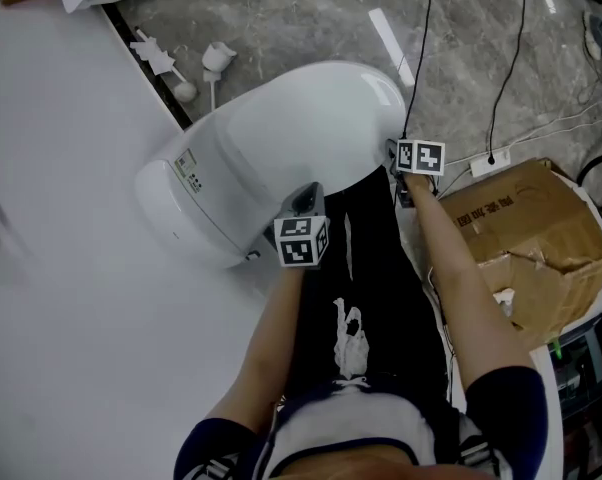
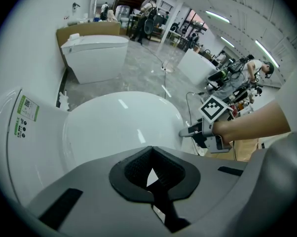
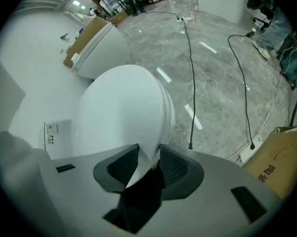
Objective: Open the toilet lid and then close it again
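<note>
The white toilet (image 1: 211,183) stands against the wall with its lid (image 1: 311,118) lying low over the bowl. My right gripper (image 1: 394,154) is at the lid's front rim. In the right gripper view the lid (image 3: 124,112) runs between the pads, and the right gripper (image 3: 149,163) is shut on its edge. My left gripper (image 1: 303,198) hovers over the toilet's near side. In the left gripper view the lid (image 2: 119,127) lies just beyond the left gripper (image 2: 151,169), whose jaws are shut with nothing in them. The right gripper (image 2: 190,131) also shows there at the lid's front.
A torn cardboard box (image 1: 531,238) sits on the floor to the right. Black cables (image 1: 501,88) and a white power strip (image 1: 489,163) cross the marble floor. Small white fittings (image 1: 216,58) lie by the wall. A second toilet (image 2: 96,53) stands farther off.
</note>
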Motion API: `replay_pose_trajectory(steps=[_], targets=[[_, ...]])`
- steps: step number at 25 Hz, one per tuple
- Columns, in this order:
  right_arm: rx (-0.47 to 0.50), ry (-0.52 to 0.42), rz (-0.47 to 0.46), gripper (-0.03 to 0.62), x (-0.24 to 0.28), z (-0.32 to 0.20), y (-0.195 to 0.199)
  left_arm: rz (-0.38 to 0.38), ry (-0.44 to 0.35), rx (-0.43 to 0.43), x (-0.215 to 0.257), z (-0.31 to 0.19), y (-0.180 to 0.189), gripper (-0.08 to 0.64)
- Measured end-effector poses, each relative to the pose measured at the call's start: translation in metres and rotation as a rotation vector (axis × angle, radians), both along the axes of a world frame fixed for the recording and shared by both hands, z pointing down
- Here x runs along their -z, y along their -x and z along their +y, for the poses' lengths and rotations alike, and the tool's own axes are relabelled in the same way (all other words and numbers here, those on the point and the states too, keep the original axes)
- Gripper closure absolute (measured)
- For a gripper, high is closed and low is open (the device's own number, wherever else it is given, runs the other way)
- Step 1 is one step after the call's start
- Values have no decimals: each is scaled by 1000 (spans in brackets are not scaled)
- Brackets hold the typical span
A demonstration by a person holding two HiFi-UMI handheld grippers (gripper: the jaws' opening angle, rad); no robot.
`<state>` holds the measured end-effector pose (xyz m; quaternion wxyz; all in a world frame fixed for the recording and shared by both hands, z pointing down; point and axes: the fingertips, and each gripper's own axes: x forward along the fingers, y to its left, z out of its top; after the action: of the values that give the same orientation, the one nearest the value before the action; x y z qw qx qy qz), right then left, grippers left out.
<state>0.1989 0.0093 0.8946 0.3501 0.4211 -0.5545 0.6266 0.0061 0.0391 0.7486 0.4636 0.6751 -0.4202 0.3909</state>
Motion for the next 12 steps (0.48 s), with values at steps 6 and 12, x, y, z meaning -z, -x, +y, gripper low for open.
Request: replay_pose_trajectory(steps=[6,12], targets=[[5,-1,15,485,-7,0,0,-4,12,13,-6,2,7,552],[-10,-38,7,485,-7,-1,0,2,15,4,-8,0,3,552]])
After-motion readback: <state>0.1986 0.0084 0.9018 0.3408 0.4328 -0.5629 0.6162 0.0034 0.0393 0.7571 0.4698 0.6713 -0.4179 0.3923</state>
